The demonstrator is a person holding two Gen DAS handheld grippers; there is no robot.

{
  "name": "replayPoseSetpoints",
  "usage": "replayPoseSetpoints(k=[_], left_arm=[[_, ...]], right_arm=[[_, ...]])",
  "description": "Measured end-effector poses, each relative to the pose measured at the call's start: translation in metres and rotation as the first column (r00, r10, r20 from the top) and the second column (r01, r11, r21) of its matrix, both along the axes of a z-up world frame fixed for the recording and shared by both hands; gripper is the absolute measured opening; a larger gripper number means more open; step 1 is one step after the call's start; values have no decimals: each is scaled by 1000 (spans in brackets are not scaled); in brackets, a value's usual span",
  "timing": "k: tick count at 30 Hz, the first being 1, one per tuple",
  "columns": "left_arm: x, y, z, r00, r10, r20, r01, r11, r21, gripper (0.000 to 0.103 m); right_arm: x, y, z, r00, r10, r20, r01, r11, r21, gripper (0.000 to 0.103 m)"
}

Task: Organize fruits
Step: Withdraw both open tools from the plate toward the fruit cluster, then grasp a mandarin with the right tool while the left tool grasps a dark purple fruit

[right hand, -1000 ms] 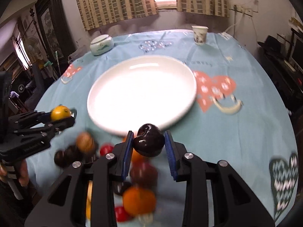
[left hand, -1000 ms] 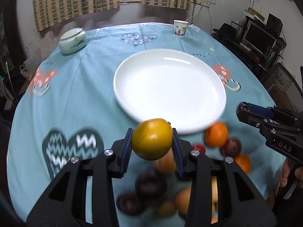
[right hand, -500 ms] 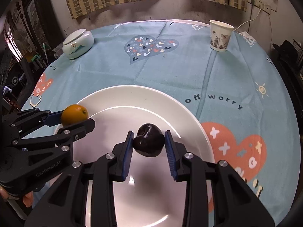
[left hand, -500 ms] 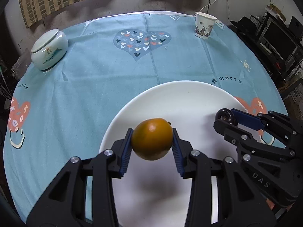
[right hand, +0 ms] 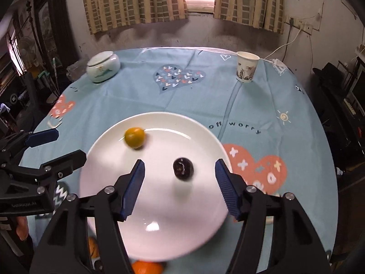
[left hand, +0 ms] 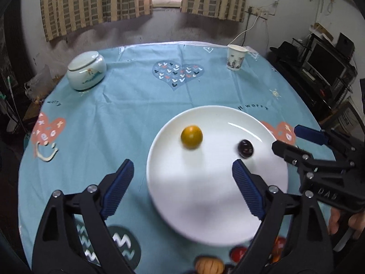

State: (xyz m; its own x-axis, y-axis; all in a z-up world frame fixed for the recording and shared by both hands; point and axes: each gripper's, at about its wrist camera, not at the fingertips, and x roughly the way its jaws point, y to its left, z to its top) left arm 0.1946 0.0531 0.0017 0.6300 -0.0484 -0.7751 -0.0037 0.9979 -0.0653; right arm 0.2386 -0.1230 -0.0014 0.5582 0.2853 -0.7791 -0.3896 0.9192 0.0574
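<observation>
Currently the left gripper [left hand: 182,175] is released: its jaws are opening, blue pads spread wide, nothing between them. It hangs over the near part of the white plate [left hand: 205,205]. The right gripper [right hand: 179,173] is likewise released, jaws opening, pads apart on either side of the dark plum [right hand: 183,168], not touching it.

Plate contents: yellow-orange fruit [left hand: 191,136] lies on the plate's left-middle, free of both grippers. Dark plum sits to its right on the same plate, well apart from the fruit. Both look slightly smeared by motion blur in the right wrist view; whether they are rolling cannot be told.

In the left wrist view the right gripper enters from the right edge, over the plate's right rim, with part of a hand [left hand: 342,219] on its handle. In the right wrist view the left gripper enters from the left edge, beside the plate's left rim.

Remaining fruit: an orange one [left hand: 208,265] and a red one [left hand: 237,252] on the cloth just below the plate's near rim, partly hidden by the gripper bodies.

Farther out on the teal tablecloth [left hand: 127,105]: a lidded pale-green jar [left hand: 86,72] at far left, a paper cup [left hand: 236,57] at far right, a heart print between them. Checked curtains [left hand: 95,2] hang behind the table.
</observation>
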Motion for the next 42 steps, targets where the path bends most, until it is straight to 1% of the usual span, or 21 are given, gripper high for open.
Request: replayPoseSetpoints(k=[3, 6, 8, 11, 13, 15, 20, 24, 28, 31, 36, 37, 38, 40, 41, 42], left_arm=[[-50, 1, 4, 999, 0, 45, -1, 1000, 18, 93], [-91, 1, 0, 997, 8, 77, -13, 998, 59, 95], [-117, 1, -7, 995, 26, 92, -33, 996, 80, 96], [-150, 1, -21, 994, 46, 95, -53, 996, 69, 96], [-168, 3, -32, 993, 67, 93, -71, 996, 47, 96], [-179, 2, -42, 994, 71, 77, -75, 997, 37, 96], [-188, -3, -57, 997, 64, 33, -65, 997, 49, 96], [-194, -3, -61, 997, 67, 29, -69, 996, 63, 96], [-192, 2, -62, 997, 79, 19, -80, 995, 56, 96], [-191, 2, -63, 997, 77, 14, -78, 995, 60, 96], [-190, 3, -64, 997, 78, 10, -79, 995, 63, 96], [-190, 4, -64, 997, 79, 8, -79, 995, 63, 96], [-190, 5, -65, 997, 80, 5, -80, 995, 62, 96], [-192, 9, -67, 997, 82, 0, -81, 994, 66, 96], [-193, 11, -68, 997, 83, -3, -83, 994, 71, 96], [-194, 14, -70, 996, 86, -10, -85, 993, 78, 96]], right_arm=[[-47, -8, 4, 1000, 10, 10, -10, 1000, 17, 65], [-94, -16, -2, 1000, 18, 11, -18, 999, 30, 65], [-124, -24, -8, 1000, 6, 8, -6, 999, 47, 65], [-161, -39, -17, 999, -40, 14, 40, 998, 57, 65], [-176, -46, -24, 997, -71, 12, 70, 996, 56, 65], [-187, -52, -32, 996, -90, -9, 90, 994, 54, 65], [-193, -61, -45, 991, -120, -57, 123, 991, 59, 65], [-195, -59, -53, 991, -113, -79, 117, 992, 49, 65], [-194, -52, -72, 988, -95, -123, 99, 995, 22, 65], [-188, -50, -85, 983, -106, -151, 109, 994, 13, 65], [-179, -54, -97, 974, -96, -205, 113, 991, 73, 65], [-178, -54, -99, 975, -80, -205, 101, 990, 98, 54], [-178, -54, -101, 976, -43, -212, 74, 987, 140, 46], [-180, -57, -98, 978, -56, -200, 88, 984, 156, 45], [-182, -58, -94, 981, -60, -182, 90, 983, 160, 45], [-185, -60, -88, 985, -72, -154, 95, 985, 146, 45]])
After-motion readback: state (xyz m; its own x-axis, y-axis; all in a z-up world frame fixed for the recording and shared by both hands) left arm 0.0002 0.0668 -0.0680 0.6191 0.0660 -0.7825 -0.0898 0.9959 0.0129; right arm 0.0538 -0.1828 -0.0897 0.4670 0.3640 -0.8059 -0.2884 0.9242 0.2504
